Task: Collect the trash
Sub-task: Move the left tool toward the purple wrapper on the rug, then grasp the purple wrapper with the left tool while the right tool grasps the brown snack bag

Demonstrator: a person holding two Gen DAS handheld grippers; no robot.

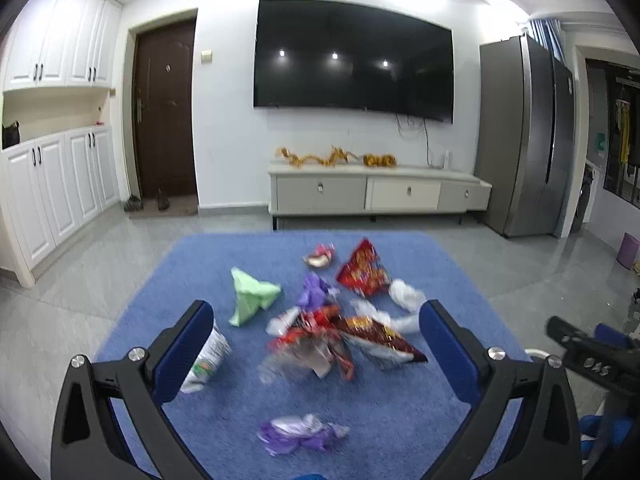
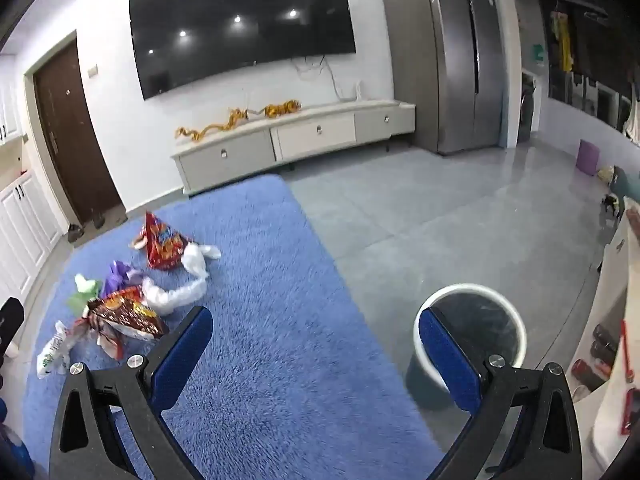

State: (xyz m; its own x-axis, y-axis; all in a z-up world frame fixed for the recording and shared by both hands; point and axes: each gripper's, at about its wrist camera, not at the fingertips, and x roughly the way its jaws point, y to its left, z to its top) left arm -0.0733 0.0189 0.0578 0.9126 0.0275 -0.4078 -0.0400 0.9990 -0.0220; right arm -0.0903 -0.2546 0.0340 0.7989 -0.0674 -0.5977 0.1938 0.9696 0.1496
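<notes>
Several crumpled wrappers (image 1: 320, 332), no shared axis

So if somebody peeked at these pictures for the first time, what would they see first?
Probably the messy pile of wrappers in the middle of the blue rug, with red snack bags and a green wad among them. Next, the huge black TV on the white wall above a low cabinet. In the right view, a white-rimmed bin stands on the grey floor beside the rug.
</notes>
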